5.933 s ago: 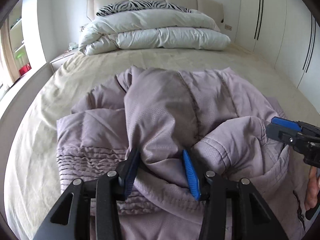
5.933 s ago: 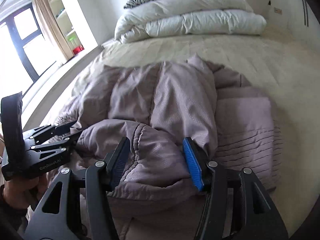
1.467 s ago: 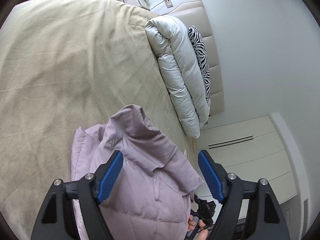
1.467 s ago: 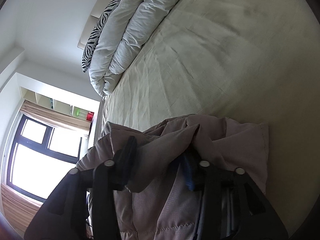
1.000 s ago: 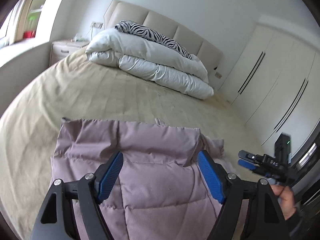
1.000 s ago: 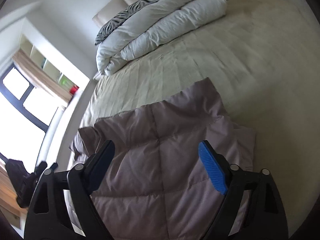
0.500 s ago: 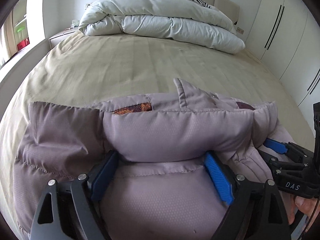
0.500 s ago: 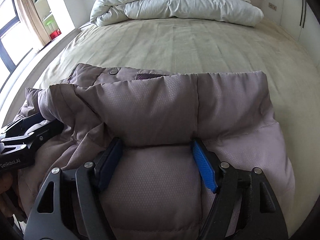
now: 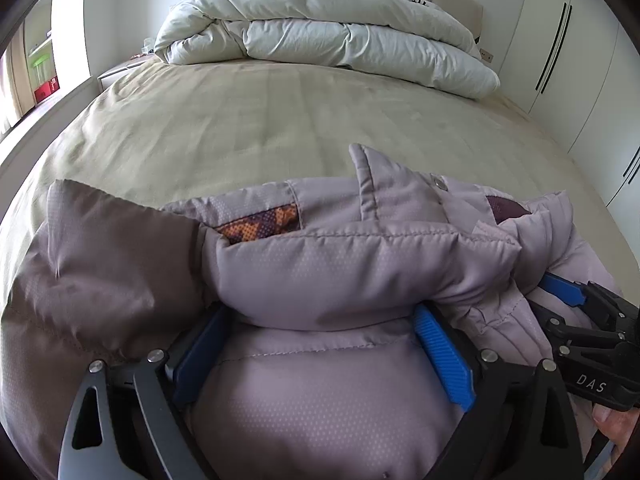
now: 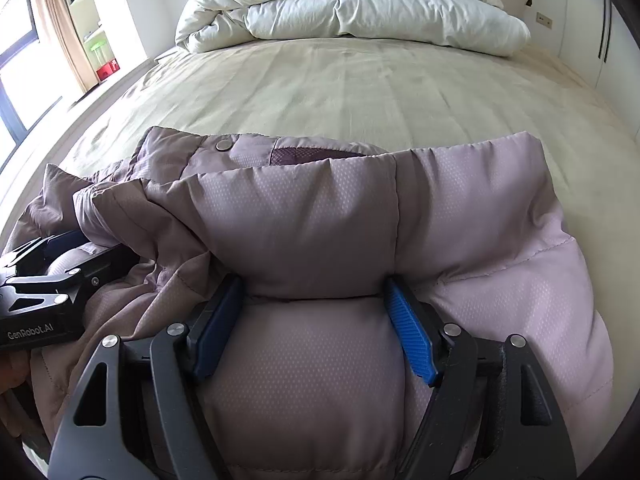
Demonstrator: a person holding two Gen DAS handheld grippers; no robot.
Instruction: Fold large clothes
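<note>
A mauve quilted puffer jacket (image 9: 340, 264) lies bunched at the near edge of the bed; it also fills the right wrist view (image 10: 320, 216). My left gripper (image 9: 320, 340) has its blue pads pressed into a thick fold of the jacket, with padding bulging between them. My right gripper (image 10: 316, 320) grips another thick fold of the same jacket in the same way. Each gripper shows in the other's view: the right one (image 9: 576, 312) at the right edge, the left one (image 10: 52, 256) at the left edge. A patterned lining patch (image 9: 260, 224) peeks out.
The beige bed sheet (image 9: 240, 120) stretches away beyond the jacket. A folded white duvet (image 9: 320, 36) and a zebra pillow lie at the headboard. White wardrobes (image 9: 580, 60) stand on the right; a window and shelves (image 10: 48, 40) are on the left.
Both grippers came down from open and raised above the flattened jacket, then closed on its thick folded edge. In the last half second they pressed in slightly closer.
</note>
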